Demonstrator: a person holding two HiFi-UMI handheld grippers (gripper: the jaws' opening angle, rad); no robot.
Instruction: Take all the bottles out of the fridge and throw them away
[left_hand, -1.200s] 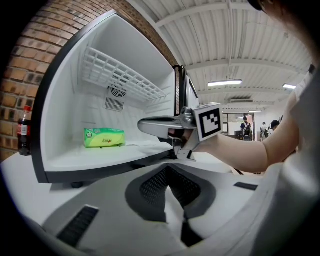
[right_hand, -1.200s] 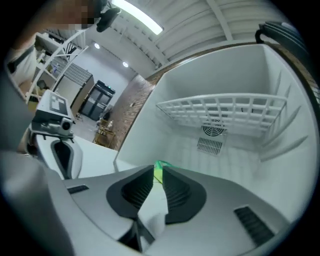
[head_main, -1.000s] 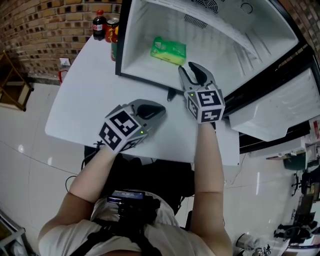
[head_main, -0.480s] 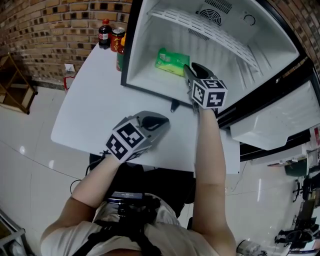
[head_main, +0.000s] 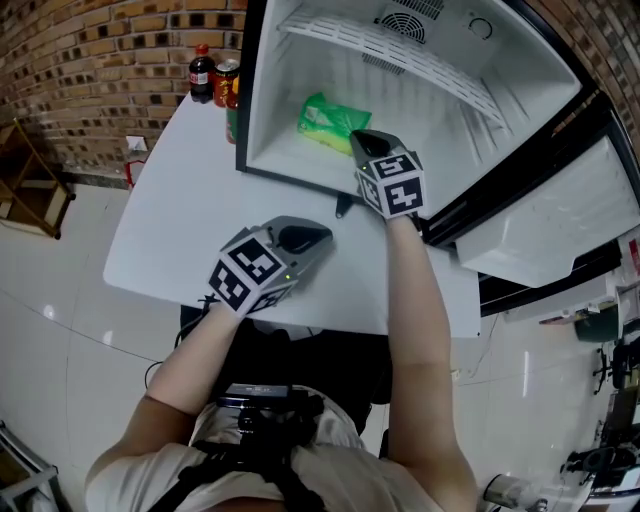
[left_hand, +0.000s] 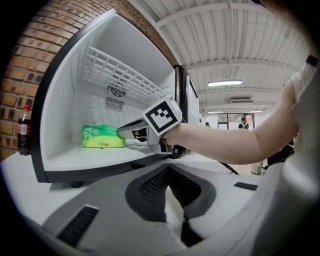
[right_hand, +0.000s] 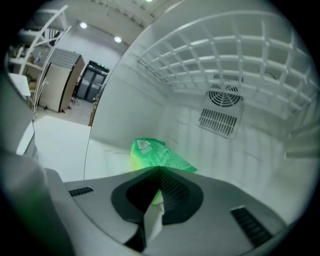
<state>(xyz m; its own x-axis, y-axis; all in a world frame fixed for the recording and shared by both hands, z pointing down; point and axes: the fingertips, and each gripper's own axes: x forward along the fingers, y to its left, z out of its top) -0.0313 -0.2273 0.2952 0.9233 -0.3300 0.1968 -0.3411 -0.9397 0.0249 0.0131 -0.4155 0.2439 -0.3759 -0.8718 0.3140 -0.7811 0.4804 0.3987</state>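
Observation:
No bottle shows inside the open fridge (head_main: 268, 90); only a green packet (head_main: 326, 115) lies on its floor. A dark cola bottle (head_main: 201, 72) stands on the white table (head_main: 185, 210) outside, left of the fridge. My right gripper (head_main: 358, 140) reaches into the fridge, and its jaws have just been closing. They now meet on the near edge of the green packet (right_hand: 152, 152), with green showing in the gap behind the tips. My left gripper (head_main: 318, 237) hangs over the table in front of the fridge, shut and empty.
A red can (head_main: 226, 78) stands beside the cola bottle at the table's far left corner. A wire shelf (head_main: 400, 55) spans the fridge's upper part. The fridge door (head_main: 555, 235) hangs open to the right. Brick wall and tiled floor lie to the left.
My right gripper moved deeper into the fridge to the green packet, and its jaws went from open to shut. The left gripper stayed where it was.

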